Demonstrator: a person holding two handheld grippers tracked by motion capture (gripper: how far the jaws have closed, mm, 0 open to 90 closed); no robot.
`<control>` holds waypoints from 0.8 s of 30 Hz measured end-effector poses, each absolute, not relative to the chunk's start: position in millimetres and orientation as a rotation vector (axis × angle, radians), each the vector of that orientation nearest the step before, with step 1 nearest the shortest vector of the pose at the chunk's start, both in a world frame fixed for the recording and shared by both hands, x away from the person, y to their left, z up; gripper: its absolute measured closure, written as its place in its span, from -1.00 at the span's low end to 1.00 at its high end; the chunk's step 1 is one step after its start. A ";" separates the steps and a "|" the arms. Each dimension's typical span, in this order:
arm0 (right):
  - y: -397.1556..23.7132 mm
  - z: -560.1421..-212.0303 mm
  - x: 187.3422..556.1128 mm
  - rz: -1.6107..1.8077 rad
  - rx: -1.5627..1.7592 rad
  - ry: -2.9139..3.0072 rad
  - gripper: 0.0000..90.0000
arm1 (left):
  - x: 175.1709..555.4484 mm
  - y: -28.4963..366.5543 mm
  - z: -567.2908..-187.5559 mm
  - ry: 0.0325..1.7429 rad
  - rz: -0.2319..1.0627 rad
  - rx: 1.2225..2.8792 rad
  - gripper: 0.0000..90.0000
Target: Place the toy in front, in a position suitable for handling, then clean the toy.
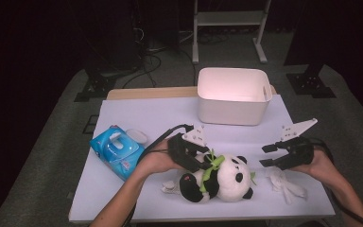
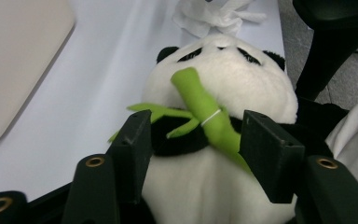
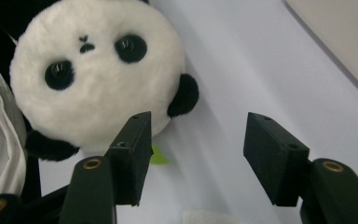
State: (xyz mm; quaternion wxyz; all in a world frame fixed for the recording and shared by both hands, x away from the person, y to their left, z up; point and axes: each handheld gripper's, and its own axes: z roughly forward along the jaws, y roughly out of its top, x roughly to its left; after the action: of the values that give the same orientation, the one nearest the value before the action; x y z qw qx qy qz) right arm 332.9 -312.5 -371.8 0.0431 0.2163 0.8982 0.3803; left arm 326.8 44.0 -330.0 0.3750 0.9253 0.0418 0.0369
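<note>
A plush panda point(image 1: 220, 177) lies on the pale mat near the front edge, head toward the right, with a green bamboo stalk point(image 1: 212, 163) at its neck. My left gripper point(image 1: 203, 161) reaches in from the left. In the left gripper view its jaws point(image 2: 196, 149) stand on either side of the panda's point(image 2: 214, 79) neck and the bamboo point(image 2: 205, 112), parted and not pinching the fur. My right gripper point(image 1: 263, 156) hovers open just right of the head, apart from it. In the right gripper view the panda's face point(image 3: 98, 74) sits beyond the left jaw, with bare mat between the jaws point(image 3: 196, 140).
A white bin point(image 1: 234, 97) stands at the back of the mat. A blue wipes pack point(image 1: 115, 149) lies at the left. A crumpled white tissue point(image 1: 286, 184) lies under my right hand, and a smaller white scrap point(image 1: 170, 187) sits by the panda's feet.
</note>
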 end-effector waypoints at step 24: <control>-273.1 -339.1 384.1 1.094 0.523 2.784 -0.21 | 318.5 117.5 -340.4 0.352 0.209 2.320 -0.48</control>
State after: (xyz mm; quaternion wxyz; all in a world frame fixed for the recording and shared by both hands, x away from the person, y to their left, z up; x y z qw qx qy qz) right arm 384.1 -273.1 -339.1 0.0526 0.1720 0.9156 0.3597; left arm 318.5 117.5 -340.4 0.3831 0.9097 0.1379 0.0819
